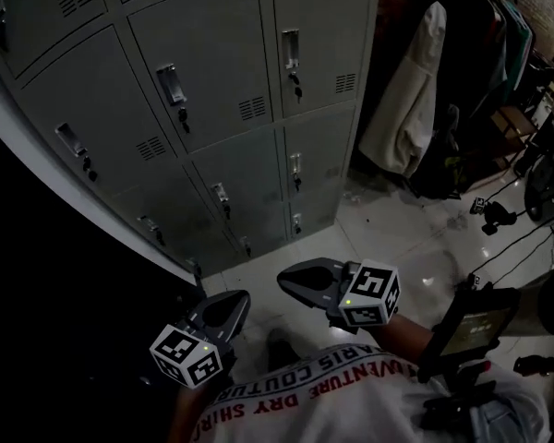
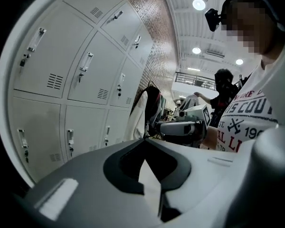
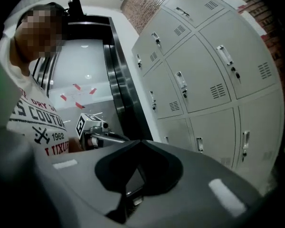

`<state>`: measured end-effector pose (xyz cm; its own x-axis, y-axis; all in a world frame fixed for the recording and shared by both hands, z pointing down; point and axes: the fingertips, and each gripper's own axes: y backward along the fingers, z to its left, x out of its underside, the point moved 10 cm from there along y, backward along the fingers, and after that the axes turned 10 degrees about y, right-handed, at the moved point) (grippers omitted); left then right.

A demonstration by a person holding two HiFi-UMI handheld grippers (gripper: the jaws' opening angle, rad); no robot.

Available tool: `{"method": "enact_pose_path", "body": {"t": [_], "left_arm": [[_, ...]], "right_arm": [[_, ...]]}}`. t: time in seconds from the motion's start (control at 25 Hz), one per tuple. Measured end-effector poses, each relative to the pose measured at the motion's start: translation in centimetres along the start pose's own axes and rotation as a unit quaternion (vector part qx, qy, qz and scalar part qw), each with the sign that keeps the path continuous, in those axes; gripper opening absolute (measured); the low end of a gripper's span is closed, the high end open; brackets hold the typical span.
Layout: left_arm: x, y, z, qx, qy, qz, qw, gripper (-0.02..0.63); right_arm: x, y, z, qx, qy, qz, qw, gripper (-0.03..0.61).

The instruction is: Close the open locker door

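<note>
A bank of grey metal lockers (image 1: 212,90) fills the upper left of the head view, each door with a handle and a key. Every door I can see sits flush with its frame; no open door shows in any view. My left gripper (image 1: 243,301) is held low by the person's torso, shut, with nothing in it. My right gripper (image 1: 284,281) hangs beside it, also shut and empty, its tips pointing toward the lockers' bottom row. In the left gripper view the jaws meet at the tips (image 2: 145,139) facing the lockers (image 2: 80,80). The right gripper (image 3: 140,140) looks the same.
Coats (image 1: 415,90) hang on a rack right of the lockers. Cables and gear (image 1: 494,215) lie on the white tiled floor (image 1: 397,238). A dark recess (image 1: 55,321) borders the lockers on the left. Another person (image 2: 223,87) stands far off.
</note>
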<state>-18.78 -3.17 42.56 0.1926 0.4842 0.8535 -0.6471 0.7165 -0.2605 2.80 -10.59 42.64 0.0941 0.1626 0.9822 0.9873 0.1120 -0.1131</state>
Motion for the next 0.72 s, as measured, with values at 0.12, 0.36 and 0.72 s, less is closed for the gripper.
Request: {"method": "enact_pose_path", "body": {"t": [0.12, 0.36, 0.72], "left_arm": [[2.7, 0.4, -6.0, -0.001, -0.011, -0.003, 0.9999, 0.003], [5.8, 1.3, -14.1, -0.005, -0.022, -0.001, 0.9998, 0.003], [7.0, 2.3, -19.6, 0.001, -0.044, -0.001, 0.999, 0.003]], "right_arm": [[1.8, 5.1, 4.2, -0.008, -0.011, -0.002, 1.0, -0.023], [3.0, 11.6, 9.7, -0.036, -0.01, 0.007, 0.999, -0.011], [2.6, 14.9, 13.9, -0.044, 0.005, -0.005, 0.999, -0.009]]}}
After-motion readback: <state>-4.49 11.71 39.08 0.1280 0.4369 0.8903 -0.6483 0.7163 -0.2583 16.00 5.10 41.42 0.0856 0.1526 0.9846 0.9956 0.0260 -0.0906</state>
